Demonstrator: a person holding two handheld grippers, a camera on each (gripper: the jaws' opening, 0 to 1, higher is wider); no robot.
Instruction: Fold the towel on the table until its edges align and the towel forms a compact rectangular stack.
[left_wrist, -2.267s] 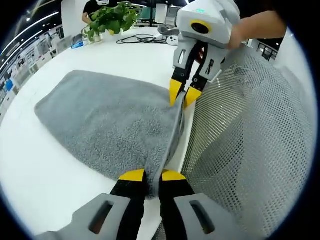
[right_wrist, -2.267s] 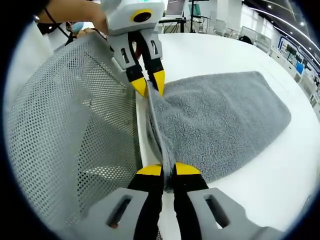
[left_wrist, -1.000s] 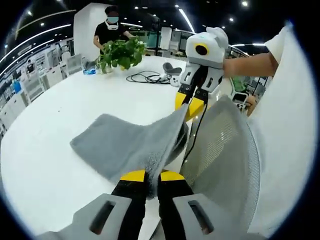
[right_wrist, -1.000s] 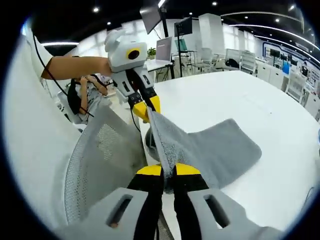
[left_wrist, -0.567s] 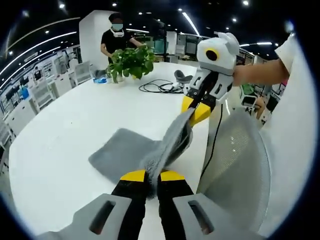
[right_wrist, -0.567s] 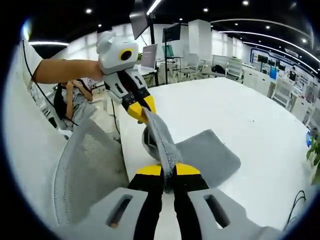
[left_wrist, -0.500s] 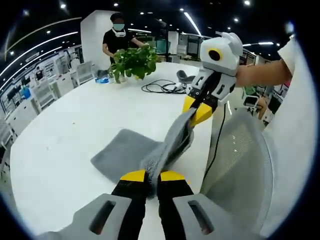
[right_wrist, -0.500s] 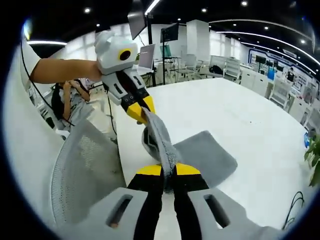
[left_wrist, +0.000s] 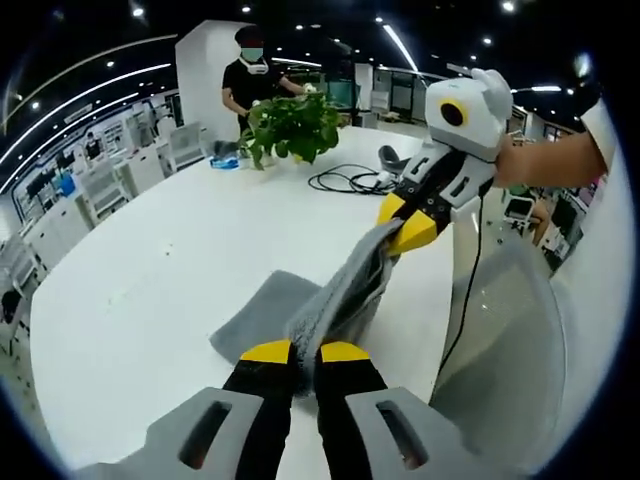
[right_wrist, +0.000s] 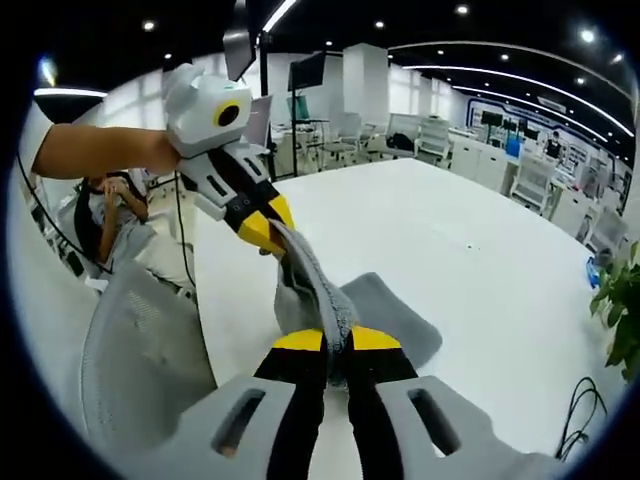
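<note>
Your left claw (left_wrist: 305, 352) and right claw (right_wrist: 337, 340) each pinch a corner of the towel (left_wrist: 330, 300), lifted off the table (left_wrist: 150, 270) near its edge; the fold looks just begun, nothing aligned.

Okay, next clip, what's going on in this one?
A person is folding a grey towel on a white table, with a hand-held gripper in each hand. The left hand-held gripper and the right hand-held gripper are each shut on one end of the same towel edge and hold it up above the table. The rest of the towel hangs down, with its far part lying on the tabletop. A mesh chair stands at the table's near edge. The fold is not yet laid down.
</note>
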